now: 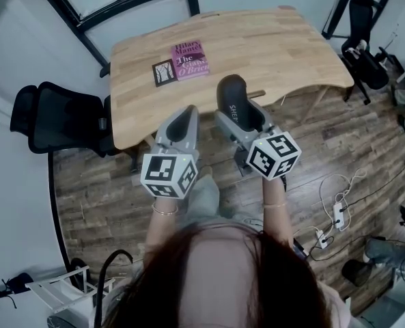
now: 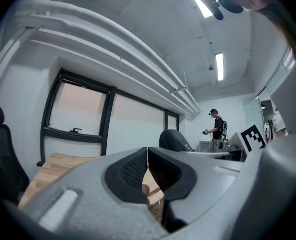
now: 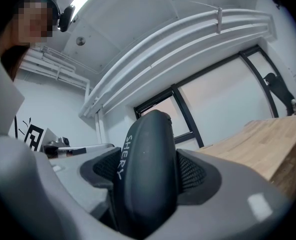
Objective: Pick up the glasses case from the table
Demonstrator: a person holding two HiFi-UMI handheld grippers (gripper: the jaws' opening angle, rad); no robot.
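Glasses case (image 3: 146, 151) clamped in R tongs (image 3: 150, 171) — L tongs (image 2: 148, 166) closed; book (image 1: 190, 59) only in head view.

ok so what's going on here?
A person holds a gripper in each hand. The right gripper has its tongs shut on the dark glasses case, held clear of the wooden table. The left gripper is shut and empty beside it. A pink book lies on the table.

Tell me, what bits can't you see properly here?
- Glasses case: its lower end is hidden between the right gripper's jaws, in the right gripper view and the head view.
- Book: the small print is too small to read in the head view.
- Person: what they hold is too small to tell in the left gripper view.
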